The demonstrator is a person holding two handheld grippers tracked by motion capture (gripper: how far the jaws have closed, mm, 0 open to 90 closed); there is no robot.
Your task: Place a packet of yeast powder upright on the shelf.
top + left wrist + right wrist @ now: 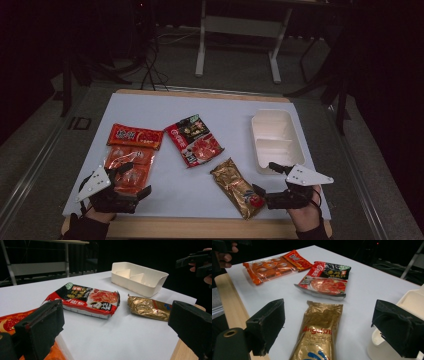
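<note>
A: Biggest risk first? The white tray (pixel 276 142) sits just beside the right gripper (pixel 267 180), jaws wide open, nothing held. A sideways swing could knock it.

B: And the gold packet (pixel 319 332)?

A: Lies flat on the table's white sheet (pixel 200 192) btw the jaws, near the front edge (slick foil, prob slips). Left gripper (pixel 131 179) is open too, over the orange pack (pixel 131 152).

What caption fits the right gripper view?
Open right gripper aimed at gold foil packet, beside white divided plastic tray.
</note>
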